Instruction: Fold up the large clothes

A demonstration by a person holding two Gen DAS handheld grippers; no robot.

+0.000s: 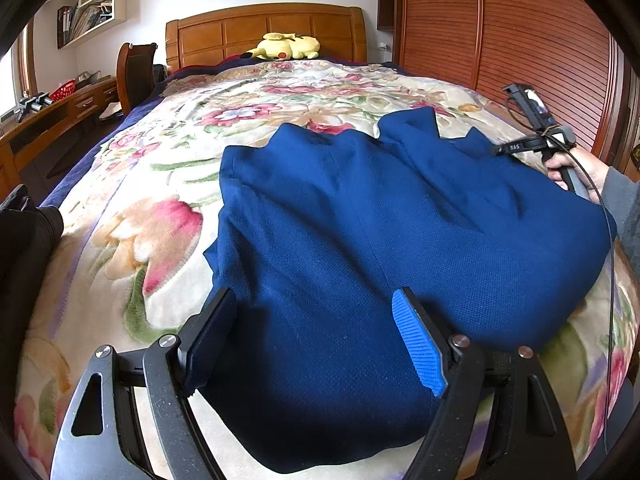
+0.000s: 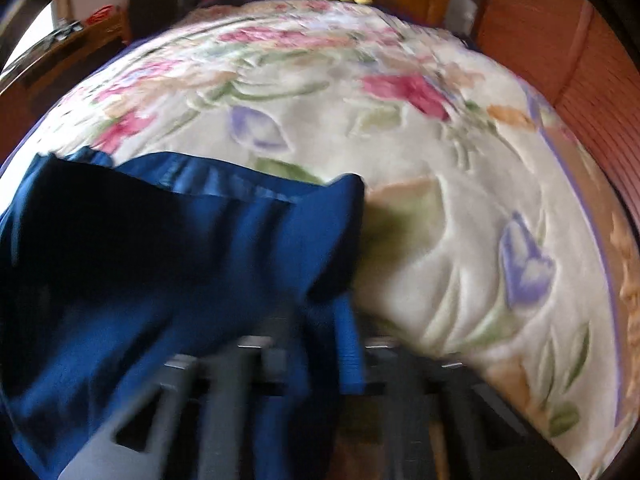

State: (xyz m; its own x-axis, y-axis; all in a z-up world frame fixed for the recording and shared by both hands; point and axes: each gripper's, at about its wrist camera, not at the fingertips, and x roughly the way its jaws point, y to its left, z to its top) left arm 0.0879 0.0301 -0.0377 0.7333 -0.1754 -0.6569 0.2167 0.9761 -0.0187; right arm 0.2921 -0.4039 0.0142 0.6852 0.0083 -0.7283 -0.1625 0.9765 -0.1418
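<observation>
Nearest the person, the left gripper (image 1: pixel 316 340) hangs over the near hem of the blue garment (image 1: pixel 380 232) with its fingers (image 1: pixel 420 344) spread wide, one on each side of the cloth and pressing on nothing; it seems parked there, ready to pin or take that edge once the other side is dealt with. The garment lies spread on the floral bedspread (image 1: pixel 160 240) of the bed, a flat, soft surface roomy enough for a large piece. At its right edge the right gripper (image 2: pixel 320 344) is blurred, but its fingers look drawn together with a fold of blue cloth between them, likely pinching that side so it can be carried over the middle. Farther off, a yellow plush toy (image 1: pixel 288 46) rests against the wooden headboard (image 1: pixel 264 28), well clear of the folding area.
</observation>
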